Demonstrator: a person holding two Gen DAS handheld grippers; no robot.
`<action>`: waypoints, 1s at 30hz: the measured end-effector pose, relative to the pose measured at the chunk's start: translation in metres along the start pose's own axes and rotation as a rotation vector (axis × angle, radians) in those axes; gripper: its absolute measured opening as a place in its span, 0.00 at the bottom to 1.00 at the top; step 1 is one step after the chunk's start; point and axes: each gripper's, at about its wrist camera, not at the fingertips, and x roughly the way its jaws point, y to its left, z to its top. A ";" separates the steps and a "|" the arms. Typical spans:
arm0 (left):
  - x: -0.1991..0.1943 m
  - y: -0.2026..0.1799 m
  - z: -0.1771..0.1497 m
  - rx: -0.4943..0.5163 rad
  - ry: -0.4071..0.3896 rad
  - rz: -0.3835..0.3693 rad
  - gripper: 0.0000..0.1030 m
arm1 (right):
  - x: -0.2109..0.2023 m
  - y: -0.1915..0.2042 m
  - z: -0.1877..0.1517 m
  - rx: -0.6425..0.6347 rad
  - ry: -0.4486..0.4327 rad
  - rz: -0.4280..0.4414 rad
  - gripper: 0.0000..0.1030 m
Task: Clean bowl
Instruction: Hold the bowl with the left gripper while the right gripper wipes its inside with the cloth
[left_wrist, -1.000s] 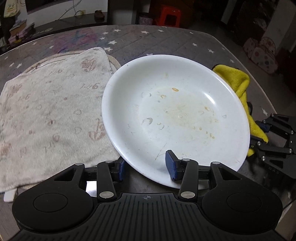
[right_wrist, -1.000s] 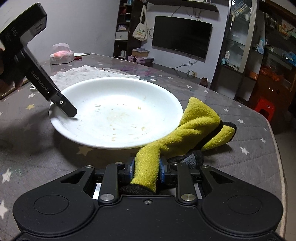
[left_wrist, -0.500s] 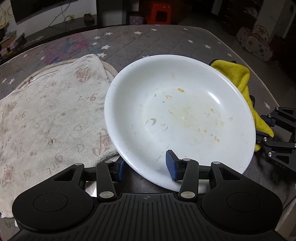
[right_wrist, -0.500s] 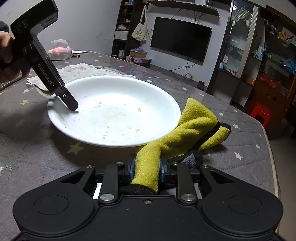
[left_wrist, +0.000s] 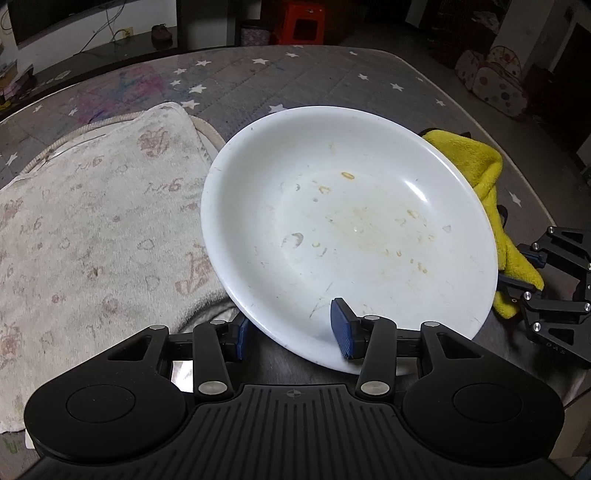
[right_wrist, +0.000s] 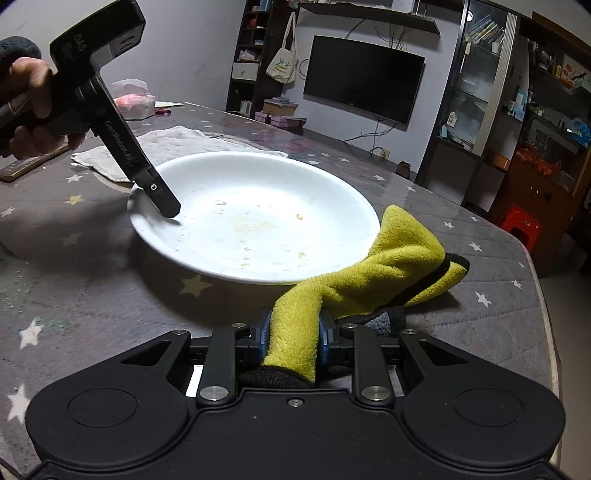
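A wide white bowl (left_wrist: 347, 225) with dried food specks sits on the grey star-patterned table; it also shows in the right wrist view (right_wrist: 255, 214). My left gripper (left_wrist: 291, 328) has its jaws around the bowl's near rim, one finger inside and one underneath, and tilts it; it shows as a black tool in the right wrist view (right_wrist: 159, 199). My right gripper (right_wrist: 291, 336) is shut on a yellow cloth (right_wrist: 369, 273) that lies by the bowl's right side. The cloth (left_wrist: 484, 192) and right gripper (left_wrist: 532, 280) show in the left wrist view.
A pale patterned towel (left_wrist: 88, 236) lies on the table left of the bowl, over a round mat. A phone (right_wrist: 22, 170) and a pink bag (right_wrist: 133, 99) lie at the far left of the table. The table's right edge (right_wrist: 539, 295) is close.
The bowl's near rim has lifted slightly and the bowl has shifted right over the towel's edge with my left gripper. My right gripper still holds the cloth.
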 end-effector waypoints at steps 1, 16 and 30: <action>-0.001 0.000 -0.001 0.000 0.001 -0.002 0.44 | -0.002 0.001 0.000 0.000 0.000 0.001 0.25; -0.011 0.000 -0.017 0.073 0.017 0.003 0.45 | -0.033 0.034 -0.009 -0.040 -0.006 0.060 0.25; -0.004 0.000 -0.008 0.111 0.026 0.023 0.46 | -0.014 0.025 -0.008 -0.042 -0.008 0.048 0.25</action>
